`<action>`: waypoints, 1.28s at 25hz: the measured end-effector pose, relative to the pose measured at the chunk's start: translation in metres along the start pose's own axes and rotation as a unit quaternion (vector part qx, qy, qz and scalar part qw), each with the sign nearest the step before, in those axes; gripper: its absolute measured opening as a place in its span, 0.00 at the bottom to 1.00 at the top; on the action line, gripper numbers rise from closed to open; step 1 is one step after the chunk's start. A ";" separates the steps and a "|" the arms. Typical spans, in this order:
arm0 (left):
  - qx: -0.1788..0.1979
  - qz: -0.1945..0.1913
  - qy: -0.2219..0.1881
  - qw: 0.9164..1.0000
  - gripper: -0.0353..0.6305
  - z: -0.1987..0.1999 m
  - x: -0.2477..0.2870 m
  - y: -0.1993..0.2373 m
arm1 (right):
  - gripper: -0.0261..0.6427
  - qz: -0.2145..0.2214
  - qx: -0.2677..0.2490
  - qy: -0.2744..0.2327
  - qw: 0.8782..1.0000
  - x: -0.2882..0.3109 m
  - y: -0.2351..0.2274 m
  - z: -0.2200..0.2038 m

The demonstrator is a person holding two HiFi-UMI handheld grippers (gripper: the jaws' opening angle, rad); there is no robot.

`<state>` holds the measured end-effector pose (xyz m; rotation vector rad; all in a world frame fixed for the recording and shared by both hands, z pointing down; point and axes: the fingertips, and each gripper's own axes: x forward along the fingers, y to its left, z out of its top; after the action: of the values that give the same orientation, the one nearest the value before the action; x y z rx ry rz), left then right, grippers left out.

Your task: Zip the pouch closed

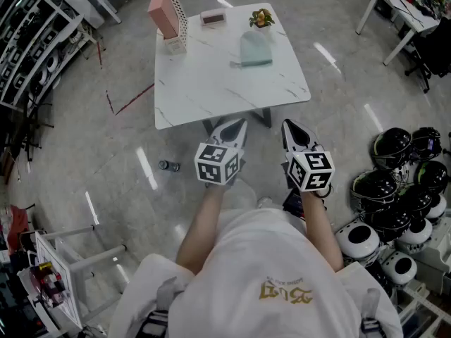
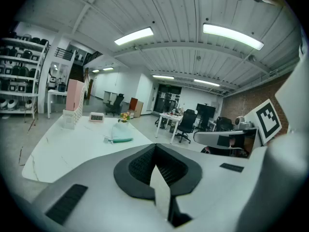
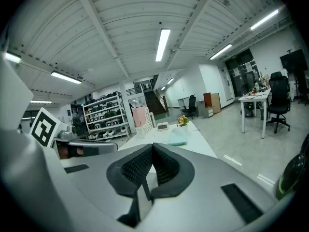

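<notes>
A pale green pouch (image 1: 255, 50) lies on the white marble table (image 1: 211, 83), toward its far right side. It also shows small in the left gripper view as the pouch (image 2: 119, 134) and in the right gripper view as the pouch (image 3: 176, 138). My left gripper (image 1: 237, 125) and right gripper (image 1: 288, 127) hang side by side in front of the table's near edge, well short of the pouch. Both are shut with nothing between their jaws. The left gripper (image 2: 155, 154) and right gripper (image 3: 153, 153) point toward the table.
A pink box in a white holder (image 1: 169, 16), a small clock (image 1: 213, 18) and a little flower pot (image 1: 261, 18) stand at the table's far edge. Helmets (image 1: 394, 189) pile on the floor at right. Racks (image 1: 32, 41) stand at left, another table (image 1: 405, 13) far right.
</notes>
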<state>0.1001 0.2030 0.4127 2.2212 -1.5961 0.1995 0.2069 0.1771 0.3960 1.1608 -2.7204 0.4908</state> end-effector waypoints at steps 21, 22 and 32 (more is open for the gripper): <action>-0.052 0.007 -0.002 0.999 0.36 0.001 -0.017 0.025 | 0.31 0.015 0.013 0.002 1.000 0.010 0.021 -0.004; -0.060 0.007 0.000 0.998 0.41 0.000 -0.017 0.027 | 0.35 0.017 0.015 0.005 1.000 0.011 0.023 -0.005; -0.021 0.024 0.023 0.999 0.38 0.004 -0.008 0.072 | 0.35 -0.002 0.021 0.018 1.000 0.052 0.020 -0.009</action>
<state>0.0299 0.1892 0.4226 2.1323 -1.6156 0.2262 0.1564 0.1577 0.4133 1.1555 -2.6892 0.5669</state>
